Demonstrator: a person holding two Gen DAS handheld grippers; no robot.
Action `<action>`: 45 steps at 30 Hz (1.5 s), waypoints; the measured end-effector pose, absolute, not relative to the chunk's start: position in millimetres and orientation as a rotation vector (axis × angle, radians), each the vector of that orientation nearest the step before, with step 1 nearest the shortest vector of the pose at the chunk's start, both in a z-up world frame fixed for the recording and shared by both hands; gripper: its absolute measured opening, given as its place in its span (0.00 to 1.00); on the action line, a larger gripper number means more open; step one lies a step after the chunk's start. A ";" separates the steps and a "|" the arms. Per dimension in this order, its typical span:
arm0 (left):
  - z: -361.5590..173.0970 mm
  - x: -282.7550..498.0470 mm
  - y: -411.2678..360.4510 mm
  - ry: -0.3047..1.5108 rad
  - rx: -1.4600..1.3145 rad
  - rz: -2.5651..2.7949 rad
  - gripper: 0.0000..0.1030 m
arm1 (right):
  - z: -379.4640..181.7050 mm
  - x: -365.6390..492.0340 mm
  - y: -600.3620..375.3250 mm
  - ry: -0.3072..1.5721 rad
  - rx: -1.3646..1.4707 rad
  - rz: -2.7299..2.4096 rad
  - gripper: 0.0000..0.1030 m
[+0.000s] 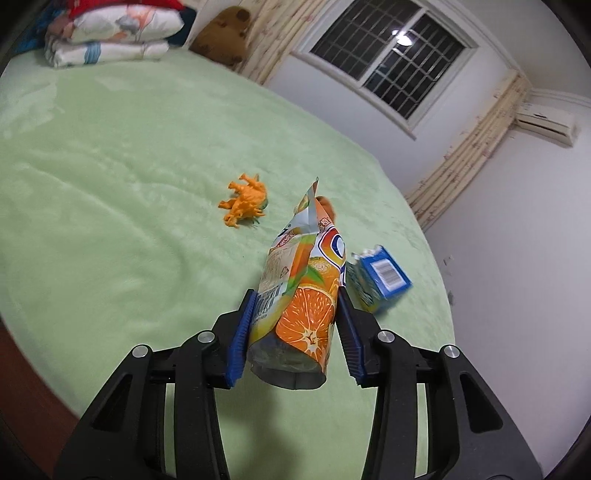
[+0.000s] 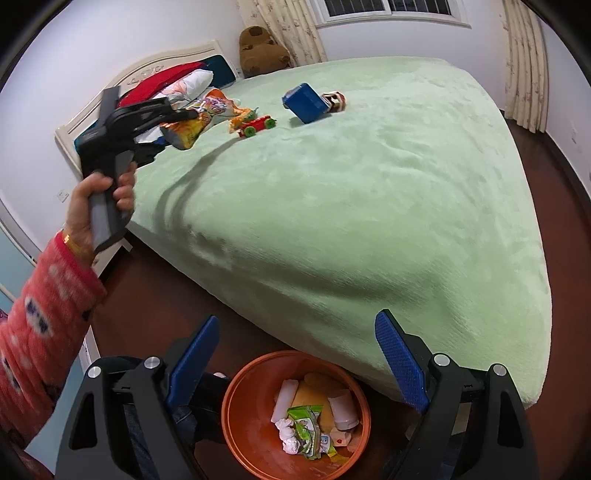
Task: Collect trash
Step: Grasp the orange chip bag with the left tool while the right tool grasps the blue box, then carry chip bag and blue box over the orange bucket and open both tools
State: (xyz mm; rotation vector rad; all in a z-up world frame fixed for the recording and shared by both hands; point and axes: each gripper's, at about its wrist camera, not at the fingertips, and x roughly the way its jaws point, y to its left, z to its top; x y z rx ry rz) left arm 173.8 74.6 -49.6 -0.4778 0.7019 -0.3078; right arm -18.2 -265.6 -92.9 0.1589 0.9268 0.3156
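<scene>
My left gripper (image 1: pixel 295 325) is shut on an orange-printed snack bag (image 1: pixel 301 295) and holds it above the green bed (image 1: pixel 110 184). The right wrist view shows the same gripper (image 2: pixel 184 122) with the bag (image 2: pixel 195 122) raised over the bed's far left side. My right gripper (image 2: pixel 295 354) is open and empty above an orange bin (image 2: pixel 240 435) on the floor, which holds several wrappers and papers. A blue carton (image 1: pixel 384 277) lies on the bed just right of the bag; it also shows in the right wrist view (image 2: pixel 304 101).
An orange toy dinosaur (image 1: pixel 245 201) lies on the bed. A toy train (image 2: pixel 258 125) and a small can (image 2: pixel 334 101) lie near the carton. Folded bedding (image 1: pixel 110 33) and a brown plush (image 1: pixel 225 37) sit at the headboard. Dark wooden floor (image 2: pixel 546 206) surrounds the bed.
</scene>
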 end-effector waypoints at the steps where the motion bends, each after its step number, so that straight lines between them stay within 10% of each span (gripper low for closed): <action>1: -47.2 168.7 73.2 0.693 -0.470 -0.314 0.40 | -91.7 -17.5 -263.7 0.924 0.154 0.319 0.82; 28: -53.3 3.3 87.3 0.634 -0.406 -0.295 0.40 | -69.1 267.0 -179.9 0.784 -0.213 0.049 0.82; 32: -51.7 -0.4 88.7 0.626 -0.404 -0.295 0.40 | -71.7 281.9 -183.5 0.820 -0.201 0.047 0.50; 45: -50.9 -3.6 79.9 0.637 -0.404 -0.322 0.40 | -31.1 212.4 -215.1 0.738 -0.017 0.163 0.48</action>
